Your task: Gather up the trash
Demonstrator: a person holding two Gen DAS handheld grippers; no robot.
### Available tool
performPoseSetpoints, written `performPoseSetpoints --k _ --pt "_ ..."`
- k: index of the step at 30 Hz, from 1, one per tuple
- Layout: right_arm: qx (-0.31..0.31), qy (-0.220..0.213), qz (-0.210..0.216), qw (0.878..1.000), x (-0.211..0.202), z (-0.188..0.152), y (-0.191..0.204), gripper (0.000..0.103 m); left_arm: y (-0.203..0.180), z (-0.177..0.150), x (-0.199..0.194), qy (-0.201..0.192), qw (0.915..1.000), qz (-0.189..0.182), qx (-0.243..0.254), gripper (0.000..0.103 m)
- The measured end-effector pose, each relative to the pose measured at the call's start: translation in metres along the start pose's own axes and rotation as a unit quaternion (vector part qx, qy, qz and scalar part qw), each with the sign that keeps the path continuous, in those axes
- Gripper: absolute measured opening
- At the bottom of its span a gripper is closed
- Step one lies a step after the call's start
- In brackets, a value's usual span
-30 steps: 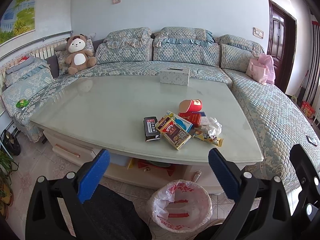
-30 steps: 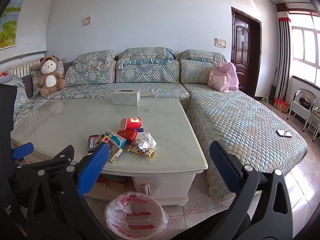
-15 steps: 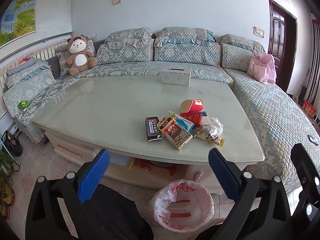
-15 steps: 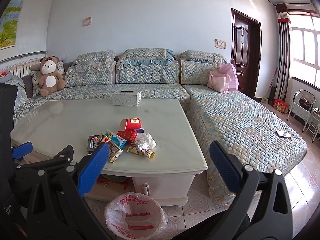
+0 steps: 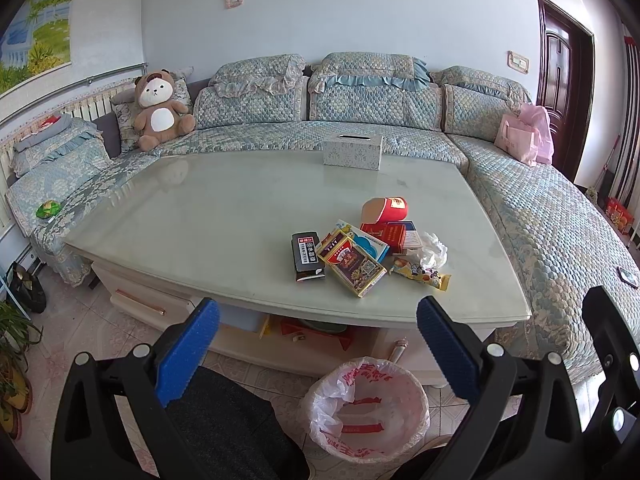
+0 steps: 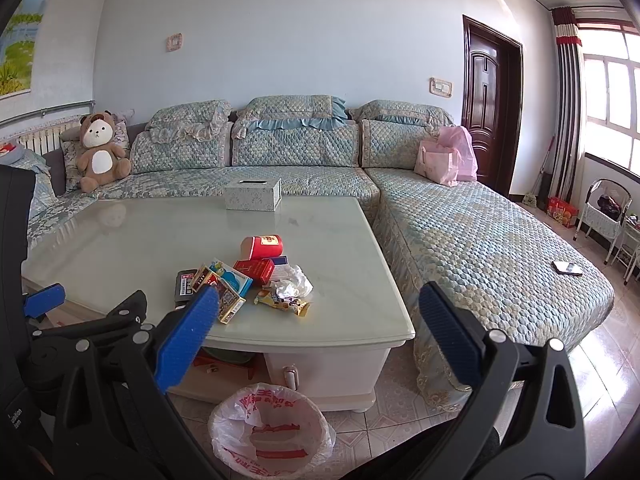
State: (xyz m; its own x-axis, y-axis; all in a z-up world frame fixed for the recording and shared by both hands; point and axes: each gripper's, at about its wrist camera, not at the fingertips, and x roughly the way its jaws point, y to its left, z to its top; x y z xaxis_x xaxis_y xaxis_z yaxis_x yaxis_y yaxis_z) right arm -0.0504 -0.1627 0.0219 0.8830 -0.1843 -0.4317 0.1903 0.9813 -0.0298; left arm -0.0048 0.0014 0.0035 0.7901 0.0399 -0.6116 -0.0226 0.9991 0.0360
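A heap of trash lies near the front right of the pale table (image 5: 200, 216): a red paper cup (image 5: 385, 209) on its side, red and patterned cartons (image 5: 352, 265), a black pack (image 5: 306, 256), crumpled white paper (image 5: 430, 249) and a yellow wrapper (image 5: 420, 274). A bin with a white and red liner (image 5: 366, 404) stands on the floor before the table. My left gripper (image 5: 316, 350) is open and empty, well short of the table. My right gripper (image 6: 318, 332) is open and empty, above the bin (image 6: 272, 428). The heap (image 6: 248, 276) lies ahead of it.
A patterned tissue box (image 5: 352, 152) stands at the table's far edge. A blue-green sofa (image 5: 540, 216) wraps around the table, with a teddy bear (image 5: 160, 112), pink bags (image 5: 520, 140) and a phone (image 6: 567, 267). A dark door (image 6: 490, 108) is at the back right.
Both views have shifted only slightly. The grippers stay open and nothing on the table has moved.
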Motion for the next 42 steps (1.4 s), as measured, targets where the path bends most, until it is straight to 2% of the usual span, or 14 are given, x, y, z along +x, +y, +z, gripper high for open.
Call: performPoseSetpoints --k 28,31,34,37,40,42 --pt "0.0 0.004 0.005 1.0 0.003 -0.001 0.0 0.098 0.0 -0.001 0.002 0.007 1.0 -0.002 0.002 0.097" --pt "-0.002 0.016 0.022 1.0 0.01 0.001 -0.002 0.098 0.002 0.0 0.009 0.021 0.9997 -0.016 0.001 0.097" --pt "-0.017 0.022 0.031 0.999 0.021 0.007 -0.004 0.098 0.006 0.008 0.025 0.053 0.9979 -0.037 0.012 0.097" --pt "-0.045 0.021 0.029 0.998 0.032 0.016 -0.003 0.098 0.015 0.025 0.044 0.079 0.9959 -0.04 0.016 0.097" --pt "-0.068 0.019 0.047 0.996 0.045 0.023 -0.004 0.098 0.029 0.046 0.063 0.109 0.9924 -0.056 0.011 0.097" --pt "-0.088 0.024 0.067 0.994 0.056 0.028 -0.004 0.098 0.035 0.061 0.071 0.116 0.9918 -0.052 0.013 0.097"
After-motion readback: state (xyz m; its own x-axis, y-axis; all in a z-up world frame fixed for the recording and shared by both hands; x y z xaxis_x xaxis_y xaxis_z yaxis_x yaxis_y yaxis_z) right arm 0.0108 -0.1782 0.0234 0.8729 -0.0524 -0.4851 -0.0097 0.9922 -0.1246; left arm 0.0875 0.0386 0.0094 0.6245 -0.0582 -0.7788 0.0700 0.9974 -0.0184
